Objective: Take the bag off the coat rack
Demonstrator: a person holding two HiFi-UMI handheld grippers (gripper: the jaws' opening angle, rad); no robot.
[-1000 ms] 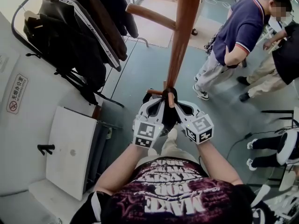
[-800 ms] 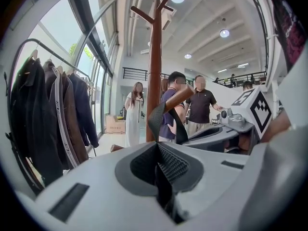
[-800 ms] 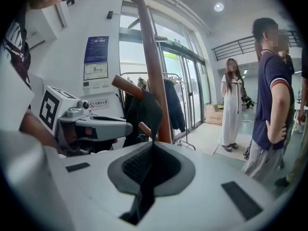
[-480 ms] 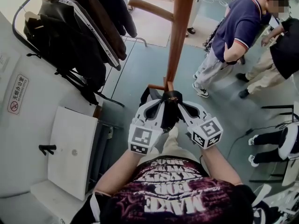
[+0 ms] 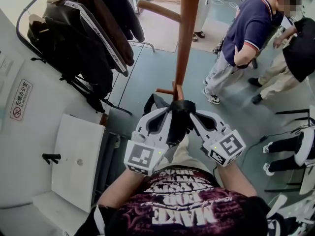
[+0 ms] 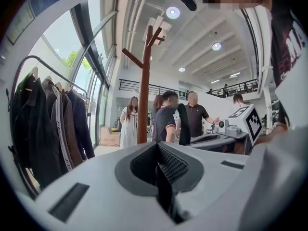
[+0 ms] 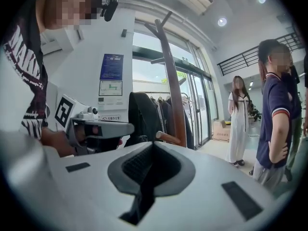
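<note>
Where the two grippers meet, the black fabric bag [image 5: 178, 119] hangs close against the brown wooden coat rack [image 5: 186, 38], just below its short lower peg [image 5: 178, 91]. Can't tell if the strap is over that peg.

Left gripper [image 5: 170, 113]: jaws together, pinching a thin strip of the bag's black fabric. Right gripper [image 5: 191, 115]: jaws together too, dark fabric in the slit, tip against the bag's top. Both gripper tips nearly touch each other, on the person's side of the rack pole.

Left of the rack are dark jackets [image 5: 83, 43] on a curved metal garment rail [image 5: 20, 23]. Further from the rack on that side is a white flat-topped cabinet [image 5: 78, 146]. Right of the rack, a person in a navy polo shirt [image 5: 251, 33] stands on the grey-green floor [image 5: 147, 68].
</note>
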